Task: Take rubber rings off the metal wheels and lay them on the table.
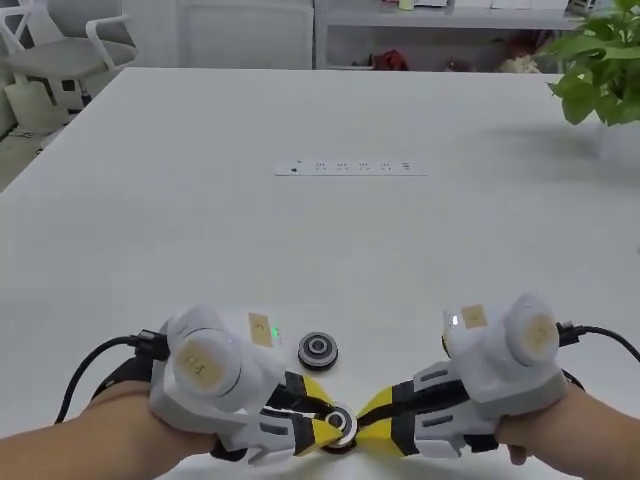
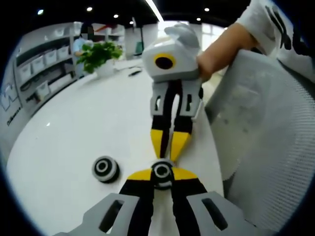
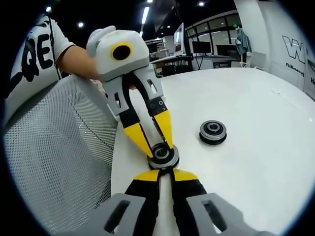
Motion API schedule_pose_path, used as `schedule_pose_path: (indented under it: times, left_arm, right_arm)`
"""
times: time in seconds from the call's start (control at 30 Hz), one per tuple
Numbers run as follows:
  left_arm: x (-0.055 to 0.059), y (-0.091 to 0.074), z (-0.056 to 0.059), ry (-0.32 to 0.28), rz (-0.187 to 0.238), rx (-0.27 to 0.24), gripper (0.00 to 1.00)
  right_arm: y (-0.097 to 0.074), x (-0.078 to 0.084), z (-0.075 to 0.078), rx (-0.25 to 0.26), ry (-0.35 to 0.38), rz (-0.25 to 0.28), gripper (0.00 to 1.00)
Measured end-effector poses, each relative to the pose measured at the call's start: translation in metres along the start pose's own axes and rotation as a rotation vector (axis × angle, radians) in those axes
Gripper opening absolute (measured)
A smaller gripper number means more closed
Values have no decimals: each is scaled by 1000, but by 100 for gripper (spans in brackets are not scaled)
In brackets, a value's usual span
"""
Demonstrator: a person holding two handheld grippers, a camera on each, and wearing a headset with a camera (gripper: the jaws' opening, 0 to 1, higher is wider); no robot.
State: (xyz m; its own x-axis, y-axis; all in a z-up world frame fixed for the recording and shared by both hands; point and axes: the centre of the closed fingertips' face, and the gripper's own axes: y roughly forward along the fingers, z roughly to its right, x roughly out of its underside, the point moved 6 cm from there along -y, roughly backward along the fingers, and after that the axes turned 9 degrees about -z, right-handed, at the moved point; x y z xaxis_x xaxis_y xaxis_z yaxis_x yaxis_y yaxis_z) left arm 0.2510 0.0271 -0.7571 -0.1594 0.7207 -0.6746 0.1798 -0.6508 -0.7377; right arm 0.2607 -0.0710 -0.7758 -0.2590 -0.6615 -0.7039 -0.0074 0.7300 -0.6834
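**Both grippers met on one wheel at the near table edge**

A wide white table (image 1: 450,250) is seen in an office room, with a chair (image 1: 70,45) beyond it at 11 o'clock, a potted plant (image 1: 600,70) at 2 o'clock and a power strip (image 1: 350,167) laid flat at 12 o'clock, well apart from the work.

At 6 o'clock in the head view, the left gripper (image 1: 322,428) and the right gripper (image 1: 362,420) are brought tip to tip over the held wheel (image 1: 340,424), which sits at the table's near edge. In the left gripper view the yellow tips are set on either side of this wheel and closed against it. In the right gripper view the right gripper's jaws are drawn narrow, almost together, with their tips against the wheel's rim. Whether the rim's rubber is actually pinched cannot be told.

A second wheel (image 1: 318,349) is laid flat on the table at 11 o'clock from the held one, near it but not touching, and clear of both grippers. A dark rubber ring (image 3: 212,142) is seen around its rim.
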Motion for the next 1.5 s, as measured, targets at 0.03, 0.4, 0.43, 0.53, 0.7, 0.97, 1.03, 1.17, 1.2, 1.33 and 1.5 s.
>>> schedule_pose_path:
  times: [0.03, 0.4, 0.43, 0.53, 0.7, 0.97, 1.03, 1.17, 1.2, 1.33, 1.5]
  left_arm:
    - [0, 0, 0, 1, 0, 0, 13]
    - [0, -1, 1, 8, -8, -3, 13]
    - [0, -1, 1, 9, -8, -4, 13]
    - [0, -1, 1, 10, -9, -4, 13]
    - [0, -1, 1, 14, -16, -8, 12]
    - [0, -2, 1, 17, -26, -15, 12]
    - [-1, -2, 0, 16, -32, -19, 12]
    - [-1, -1, 0, 13, -41, -22, 12]
    - [-1, -1, 0, 12, -42, -23, 12]
    - [-1, -1, 1, 9, -44, -25, 12]
    - [-1, -1, 1, 6, -48, -26, 11]
  right_arm:
    - [0, 0, 0, -1, 7, -1, 4]
    - [-3, 1, 3, -8, 137, -4, 0]
    - [-4, -1, 3, -20, 153, 11, 0]
    - [-5, 0, 3, -19, 170, 13, 0]
    - [-6, -1, 5, -29, 232, 34, 0]
    - [-9, -5, 7, -42, 311, 96, 0]
    - [-9, -6, 6, -45, 317, 104, 0]
    - [-9, -8, 5, -46, 305, 107, 0]
    - [-9, -9, 4, -49, 305, 109, 0]
    - [-8, -10, 3, -57, 298, 117, 0]
    - [-6, -12, 1, -63, 285, 117, 0]
